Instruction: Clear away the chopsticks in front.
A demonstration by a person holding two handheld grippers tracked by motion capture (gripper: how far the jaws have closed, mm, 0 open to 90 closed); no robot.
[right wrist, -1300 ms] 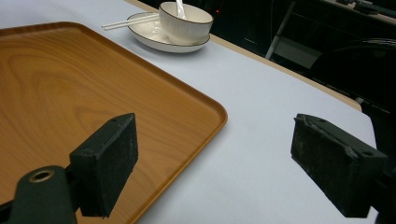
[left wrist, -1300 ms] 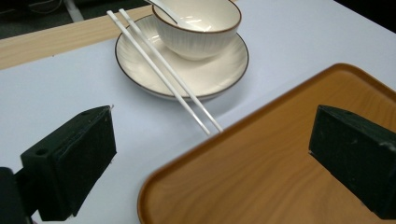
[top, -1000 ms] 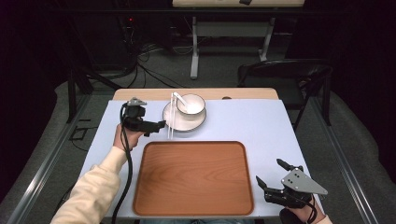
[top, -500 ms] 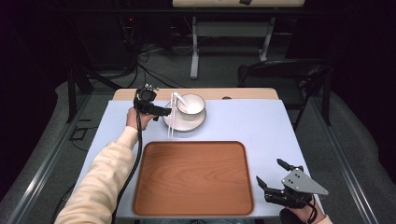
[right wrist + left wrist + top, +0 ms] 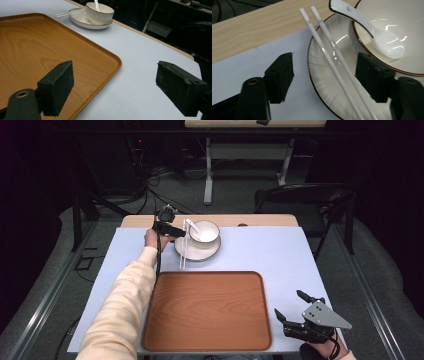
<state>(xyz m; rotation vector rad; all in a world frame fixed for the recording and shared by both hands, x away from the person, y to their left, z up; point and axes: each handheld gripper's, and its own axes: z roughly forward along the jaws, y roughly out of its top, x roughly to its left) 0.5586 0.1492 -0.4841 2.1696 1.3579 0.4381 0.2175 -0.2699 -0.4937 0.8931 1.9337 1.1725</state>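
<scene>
A white pair of chopsticks [image 5: 332,62] lies across the left rim of a ribbed cream plate [image 5: 322,82]. On the plate stands a bowl [image 5: 412,57] with a white spoon [image 5: 384,40] in it. My left gripper [image 5: 327,75] straddles the chopsticks near their far ends. Its jaws have just been closing, but both pads stand clear of the sticks, so it is open. In the high view the left gripper [image 5: 179,231] is at the plate's [image 5: 197,252] far-left edge. My right gripper [image 5: 295,312] rests open near the table's front right corner, holding nothing.
A brown wooden tray [image 5: 207,310] lies at the front middle of the pale blue table top [image 5: 280,255]. A bare wooden strip [image 5: 260,220] runs along the table's far edge. A dark chair [image 5: 305,200] stands behind the table on the right.
My left gripper has moved away from the person and to the right, up to the plate's edge, and its jaws have narrowed around the chopsticks. The right gripper has stayed still.
</scene>
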